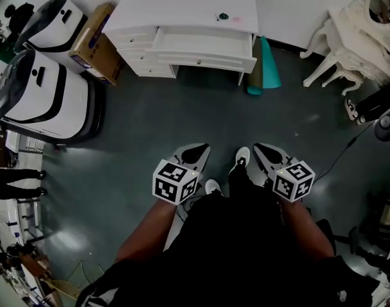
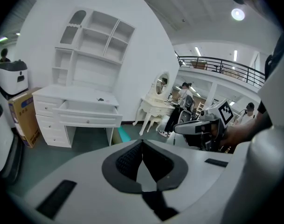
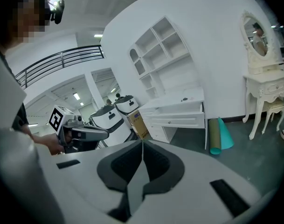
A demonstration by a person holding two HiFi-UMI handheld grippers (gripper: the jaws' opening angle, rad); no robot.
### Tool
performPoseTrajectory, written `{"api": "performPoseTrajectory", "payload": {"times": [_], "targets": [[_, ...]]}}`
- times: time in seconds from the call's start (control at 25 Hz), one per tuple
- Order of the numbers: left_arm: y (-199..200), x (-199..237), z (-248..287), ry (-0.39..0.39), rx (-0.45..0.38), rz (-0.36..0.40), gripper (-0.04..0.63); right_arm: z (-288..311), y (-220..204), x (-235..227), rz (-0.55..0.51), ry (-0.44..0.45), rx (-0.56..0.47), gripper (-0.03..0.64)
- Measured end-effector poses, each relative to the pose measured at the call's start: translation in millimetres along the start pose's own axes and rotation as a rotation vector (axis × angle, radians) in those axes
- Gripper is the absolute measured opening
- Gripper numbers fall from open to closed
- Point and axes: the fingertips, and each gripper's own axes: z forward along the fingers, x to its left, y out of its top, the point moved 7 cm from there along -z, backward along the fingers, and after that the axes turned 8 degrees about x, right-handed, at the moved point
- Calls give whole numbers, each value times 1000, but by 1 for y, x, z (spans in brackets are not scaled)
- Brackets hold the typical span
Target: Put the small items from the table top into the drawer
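Observation:
A white desk (image 1: 182,8) stands well ahead of me across the dark floor, with its middle drawer (image 1: 204,48) pulled open. One small dark item (image 1: 223,16) lies on the desk top; it also shows as a speck (image 2: 100,99) in the left gripper view and as the same item (image 3: 184,99) in the right gripper view. My left gripper (image 1: 200,149) and right gripper (image 1: 262,148) are held low in front of my body, far from the desk. Both are shut with nothing between the jaws: the left gripper (image 2: 142,142) and the right gripper (image 3: 142,142) have their pads pressed together.
A cardboard box (image 1: 92,40) and two white machines (image 1: 47,94) stand left of the desk. A teal rolled mat (image 1: 265,66) leans at its right leg. An ornate white dressing table (image 1: 367,24) stands far right. Open shelves (image 2: 93,45) rise above the desk.

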Motion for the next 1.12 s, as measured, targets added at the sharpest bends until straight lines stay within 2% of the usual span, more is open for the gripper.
{"api": "performPoseTrajectory", "payload": {"times": [0.56,0.88,1.12], "targets": [[32,38,25,45,22,-30,11,44,43,-38,3,34,-26,28],[92,65,69,51,26,-10,11,72,99,-90,-4,46,-54,28],[147,85,98,83,0,-1,11,89,148,-128,-43,75,-57,28]]}}
